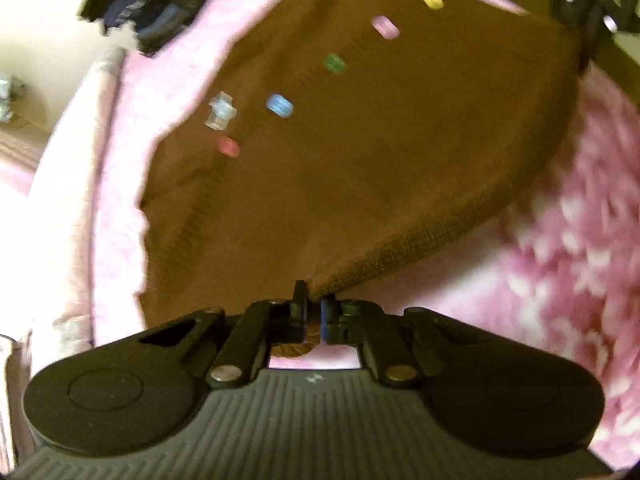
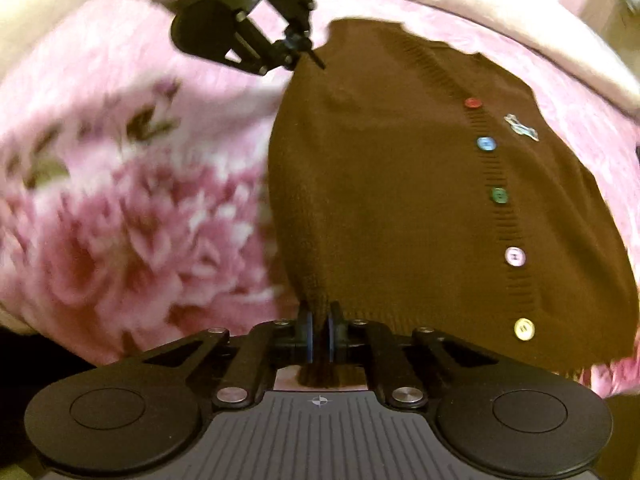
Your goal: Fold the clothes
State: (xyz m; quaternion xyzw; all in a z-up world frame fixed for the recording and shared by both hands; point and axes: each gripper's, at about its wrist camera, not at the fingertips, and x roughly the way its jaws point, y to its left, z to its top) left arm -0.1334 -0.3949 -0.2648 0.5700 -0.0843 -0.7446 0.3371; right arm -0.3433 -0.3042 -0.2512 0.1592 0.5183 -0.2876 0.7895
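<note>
We see a brown knit cardigan [image 2: 420,200] spread over a pink floral blanket [image 2: 120,220], and we take the cardigan as our landmark. Our left claw [image 1: 314,312] is pinched shut on one corner of the cardigan's ribbed edge, with brown knit bunched between its blue pads. Our right claw [image 2: 319,336] is likewise clamped on another part of the cardigan's edge, a fold of knit squeezed between its pads and hanging below them.

In the right wrist view, the left claw [image 2: 308,50] appears at the far end of the cardigan, gripping its upper corner, so the two claws hold opposite ends of one long side. That side looks lifted and taut between them, though motion blur makes this hard to confirm.

Down the cardigan's ribbed placket runs a row of coloured buttons: a red button [image 2: 473,103], a blue button [image 2: 486,143], a green button [image 2: 499,195], a pink button [image 2: 515,256] and a yellow button [image 2: 523,329]. Just beside the red and blue buttons, on the side of the placket away from the claws, sits a small pale embroidered emblem [image 2: 521,127].

Beyond the cardigan in the left wrist view, a heap of dark clothing [image 1: 148,4] lies on the blanket.
</note>
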